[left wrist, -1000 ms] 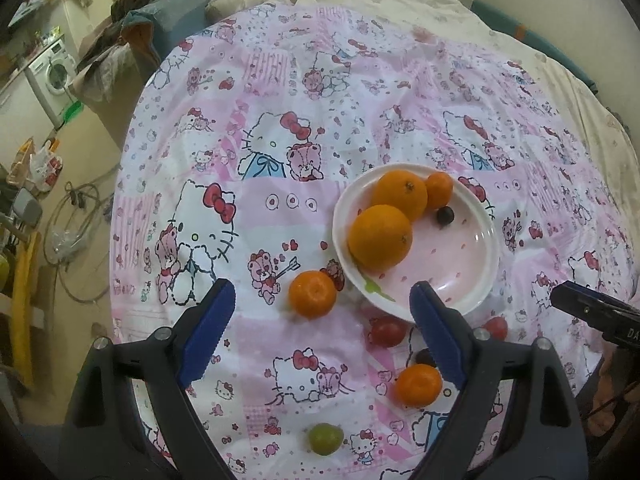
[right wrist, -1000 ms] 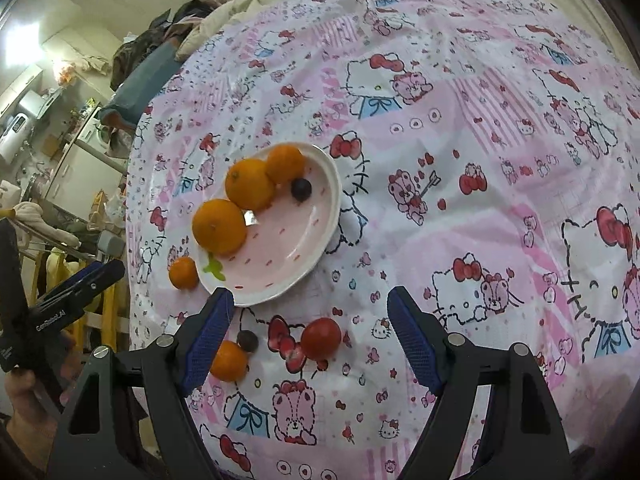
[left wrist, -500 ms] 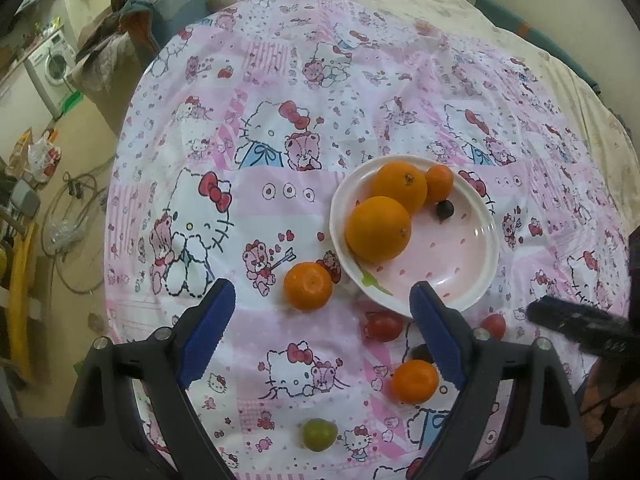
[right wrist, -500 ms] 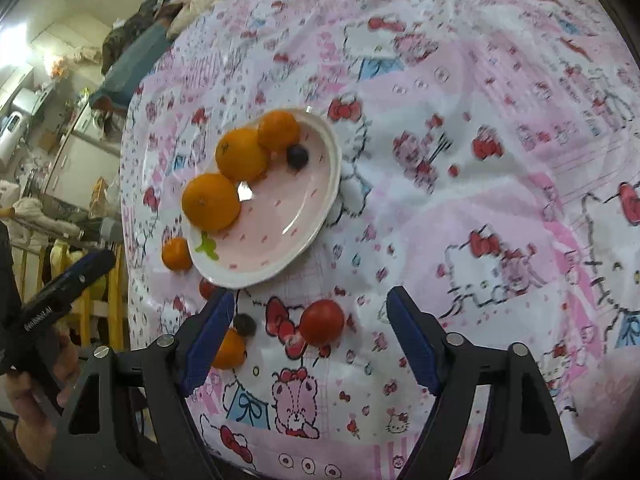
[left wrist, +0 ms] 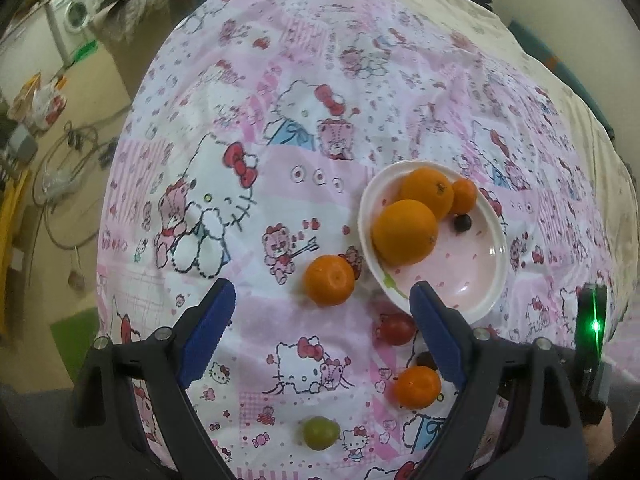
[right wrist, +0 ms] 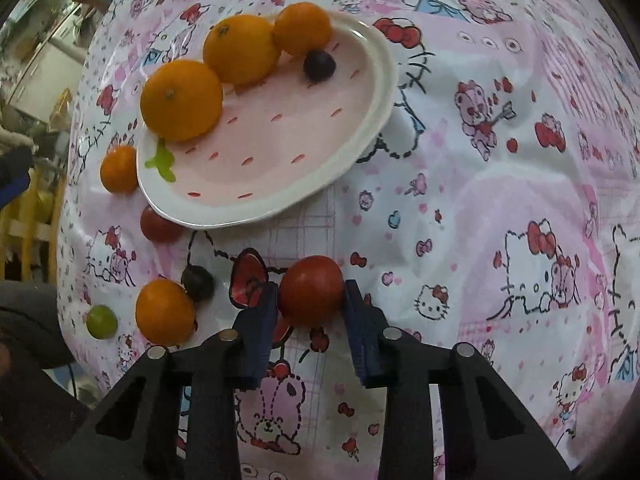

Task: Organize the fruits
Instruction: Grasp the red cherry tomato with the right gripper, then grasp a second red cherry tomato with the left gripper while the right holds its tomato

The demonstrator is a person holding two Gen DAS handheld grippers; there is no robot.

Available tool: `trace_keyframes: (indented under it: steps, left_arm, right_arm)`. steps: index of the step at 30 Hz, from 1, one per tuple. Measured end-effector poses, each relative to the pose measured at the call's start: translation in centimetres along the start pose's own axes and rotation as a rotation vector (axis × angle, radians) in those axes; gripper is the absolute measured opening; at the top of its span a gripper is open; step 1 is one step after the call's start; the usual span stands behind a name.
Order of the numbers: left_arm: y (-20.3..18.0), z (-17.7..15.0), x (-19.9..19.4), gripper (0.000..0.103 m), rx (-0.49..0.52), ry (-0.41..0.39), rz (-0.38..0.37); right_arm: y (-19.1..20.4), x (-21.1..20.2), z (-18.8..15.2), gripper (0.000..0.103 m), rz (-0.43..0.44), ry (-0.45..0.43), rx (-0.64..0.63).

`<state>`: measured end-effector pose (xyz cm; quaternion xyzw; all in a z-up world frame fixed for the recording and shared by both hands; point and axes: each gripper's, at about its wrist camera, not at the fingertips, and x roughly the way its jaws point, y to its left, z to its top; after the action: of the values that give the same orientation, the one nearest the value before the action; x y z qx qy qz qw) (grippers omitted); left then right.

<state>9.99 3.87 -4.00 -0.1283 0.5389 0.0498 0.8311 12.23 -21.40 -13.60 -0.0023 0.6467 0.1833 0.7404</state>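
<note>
Right tongs (right wrist: 311, 300) just closed, gripping red tomato (right wrist: 311, 290); round, no clear axis. Left tongs (left wrist: 320, 320) open.

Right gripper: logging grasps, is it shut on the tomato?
Shut: right gripper jaws just closed, both pads against the tomato.

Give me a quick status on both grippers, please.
Right gripper jaws just closed on red tomato. Left gripper open, empty. Plate path unobstructed.

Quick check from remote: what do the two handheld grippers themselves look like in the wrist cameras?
Both the left gripper and right gripper have black plastic bodies with triangular cut-outs, silver round fasteners, and blue ridged pads. In the left view, the other unit's black housing shows a green light.
</note>
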Motion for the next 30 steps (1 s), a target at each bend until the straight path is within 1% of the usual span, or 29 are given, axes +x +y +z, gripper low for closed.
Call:
trace_keyframes:
  steps: [3, 6, 9, 15, 19, 21, 23, 27, 29, 30]
  left_arm:
    - [0.6, 0.0, 0.6, 0.087, -0.033, 0.028, -0.008]
    - [0.4, -0.5, 1.2, 0.087, -0.031, 0.053, -0.012]
    - [-0.5, -1.0, 2.0, 0.087, 0.004, 0.078, -0.016]
    - [-2.7, -2.1, 3.7, 0.086, 0.056, 0.132, -0.021]
    - [-4.5, -3.2, 5.5, 0.082, 0.118, 0.185, -0.012]
    - [-5.8, -3.9, 6.8, 0.078, 0.166, 0.21, 0.006]
    - [-6.9, -4.3, 7.7, 0.069, 0.21, 0.234, 0.016]
    - [-8.3, -4.4, 8.9, 0.062, 0.254, 0.24, 0.033]
    - [-8.8, -4.3, 9.5, 0.05, 0.269, 0.251, 0.04]
    - [-9.0, -4.3, 9.7, 0.048, 0.274, 0.253, 0.045]
  right_arm:
    - [0.0, -0.6, 0.1, 0.033, 0.028, -0.023, 0.005]
    - [-0.3, -1.7, 0.1, 0.033, 0.052, -0.06, 0.029]
    - [-1.0, -2.8, 0.1, 0.033, 0.096, -0.094, 0.062]
    - [-2.1, -5.2, -0.2, 0.033, 0.147, -0.177, 0.106]
    - [-2.7, -6.5, 0.1, 0.033, 0.173, -0.226, 0.138]
    - [-2.9, -6.7, 0.0, 0.033, 0.177, -0.233, 0.148]
    - [-3.0, -6.8, 0.1, 0.033, 0.181, -0.235, 0.154]
    - [-3.5, -7.1, 0.0, 0.033, 0.186, -0.237, 0.157]
    - [-3.6, -7.1, 0.0, 0.033, 0.186, -0.237, 0.158]
    - [-3.7, -7.1, 0.0, 0.033, 0.186, -0.237, 0.16]
